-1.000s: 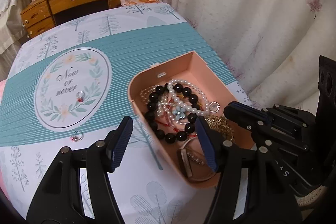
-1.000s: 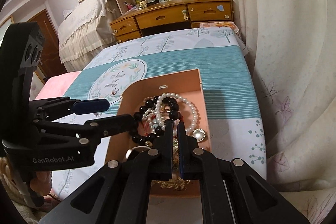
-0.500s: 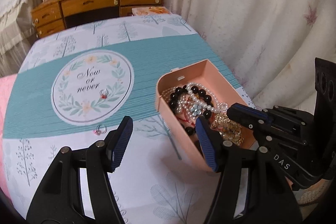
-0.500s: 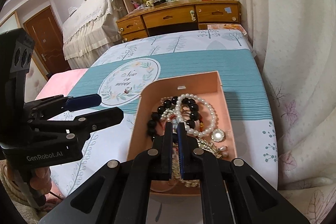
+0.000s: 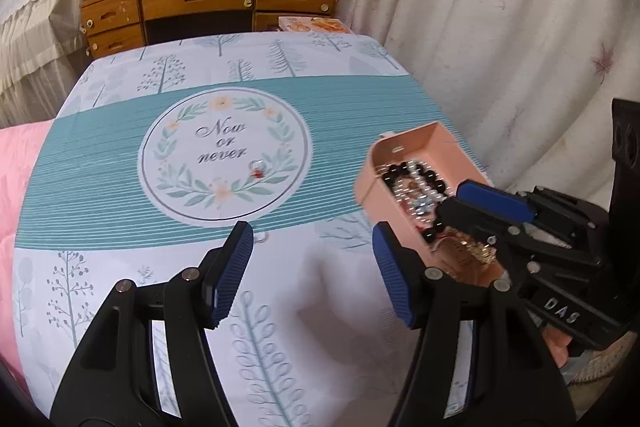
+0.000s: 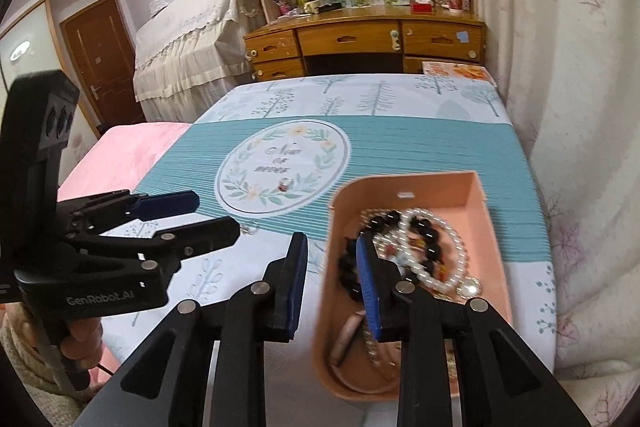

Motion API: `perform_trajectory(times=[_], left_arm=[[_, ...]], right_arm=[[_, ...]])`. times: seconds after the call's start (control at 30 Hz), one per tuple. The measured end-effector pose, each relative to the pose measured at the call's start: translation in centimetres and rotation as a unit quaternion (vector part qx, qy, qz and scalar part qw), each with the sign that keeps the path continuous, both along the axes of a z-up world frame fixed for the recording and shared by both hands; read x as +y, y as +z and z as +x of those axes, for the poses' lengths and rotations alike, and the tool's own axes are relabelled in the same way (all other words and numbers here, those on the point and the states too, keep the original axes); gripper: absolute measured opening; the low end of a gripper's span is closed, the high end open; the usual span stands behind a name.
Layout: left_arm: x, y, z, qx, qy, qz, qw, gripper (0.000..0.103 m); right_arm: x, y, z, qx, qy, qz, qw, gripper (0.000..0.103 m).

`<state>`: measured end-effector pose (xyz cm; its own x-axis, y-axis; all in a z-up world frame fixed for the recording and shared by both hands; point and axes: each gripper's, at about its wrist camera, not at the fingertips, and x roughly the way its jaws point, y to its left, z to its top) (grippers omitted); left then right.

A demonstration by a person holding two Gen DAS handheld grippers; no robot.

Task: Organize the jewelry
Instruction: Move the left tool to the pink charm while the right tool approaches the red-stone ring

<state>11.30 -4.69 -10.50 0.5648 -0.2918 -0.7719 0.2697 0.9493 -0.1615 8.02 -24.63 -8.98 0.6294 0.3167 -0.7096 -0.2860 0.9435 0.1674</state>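
A pink open box (image 6: 476, 195) sits at the right side of the table and holds a black bead bracelet (image 6: 348, 277), a pearl bracelet (image 6: 450, 227) and other jewelry. It also shows in the left wrist view (image 5: 384, 199). My right gripper (image 6: 330, 283) is open, its jaws astride the box's left wall. My left gripper (image 5: 312, 267) is open and empty above the cloth, left of the box. A ring with a red stone (image 5: 258, 169) lies on the round emblem. A second small ring (image 6: 250, 228) lies at the edge of the teal band.
The table (image 5: 120, 171) carries a white and teal cloth with a "Now or never" emblem. A curtain (image 5: 500, 27) hangs close on the right. A wooden desk (image 5: 208, 7) stands behind. A pink bedcover (image 6: 120, 155) lies to the left.
My right gripper has opened and shifted left, now straddling the box's left wall. My left gripper has pulled back and left, away from the box.
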Motion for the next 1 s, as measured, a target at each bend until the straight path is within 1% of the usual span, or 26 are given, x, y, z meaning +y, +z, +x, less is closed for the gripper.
perform_trajectory(times=[0.07, 0.17, 0.3, 0.37, 0.5, 0.6, 0.7, 0.77, 0.8, 0.83, 0.87, 0.93, 0.97, 1.0], left_arm=[[0.9, -0.6, 0.4, 0.002, -0.004, 0.012, 0.9999, 0.060], [2.9, -2.1, 1.1, 0.011, -0.018, 0.022, 0.9995, 0.064], [5.2, -4.2, 2.2, 0.020, -0.041, 0.040, 0.9982, 0.065], [6.1, -5.2, 2.6, 0.023, -0.060, 0.046, 0.9969, 0.065], [6.5, -6.4, 3.4, 0.026, -0.085, 0.049, 0.9949, 0.065], [5.7, -6.9, 3.8, 0.015, -0.106, 0.073, 0.9916, 0.064], [4.4, -7.4, 4.4, 0.009, -0.131, 0.090, 0.9873, 0.063], [3.6, -7.7, 4.8, 0.010, -0.145, 0.096, 0.9848, 0.055], [3.3, -8.0, 5.1, 0.013, -0.149, 0.099, 0.9838, 0.044], [3.1, -8.1, 5.4, 0.016, -0.154, 0.096, 0.9833, 0.037], [3.0, -8.1, 5.8, 0.018, -0.155, 0.090, 0.9837, 0.032], [2.8, -8.1, 6.2, 0.015, -0.152, 0.091, 0.9841, 0.018], [2.7, -8.1, 6.3, 0.016, -0.152, 0.088, 0.9843, 0.015], [2.6, -8.1, 6.3, 0.014, -0.150, 0.089, 0.9845, 0.010]], right_arm=[[1.0, 0.2, 0.5, 0.003, 0.004, 0.001, 1.000, 0.026], [2.5, 0.5, 1.6, 0.009, 0.012, 0.009, 1.000, 0.026], [4.4, 0.9, 3.4, 0.017, 0.026, 0.016, 0.999, 0.026], [5.4, 0.8, 4.6, 0.026, 0.034, 0.019, 0.999, 0.026], [7.6, 0.1, 7.5, 0.048, 0.044, 0.027, 0.998, 0.026], [8.5, -0.8, 9.8, 0.074, 0.043, 0.041, 0.995, 0.026], [8.9, -1.5, 11.5, 0.088, 0.039, 0.050, 0.994, 0.026], [9.0, -1.8, 12.3, 0.092, 0.035, 0.050, 0.994, 0.026], [9.0, -2.0, 12.8, 0.095, 0.033, 0.051, 0.994, 0.026], [8.9, -2.2, 13.1, 0.099, 0.030, 0.052, 0.993, 0.026], [8.8, -2.4, 13.5, 0.102, 0.028, 0.053, 0.993, 0.026], [8.6, -2.9, 14.2, 0.112, 0.023, 0.056, 0.992, 0.026], [8.5, -3.1, 14.6, 0.118, 0.020, 0.059, 0.991, 0.026], [8.4, -3.3, 14.9, 0.122, 0.017, 0.060, 0.991, 0.026]])
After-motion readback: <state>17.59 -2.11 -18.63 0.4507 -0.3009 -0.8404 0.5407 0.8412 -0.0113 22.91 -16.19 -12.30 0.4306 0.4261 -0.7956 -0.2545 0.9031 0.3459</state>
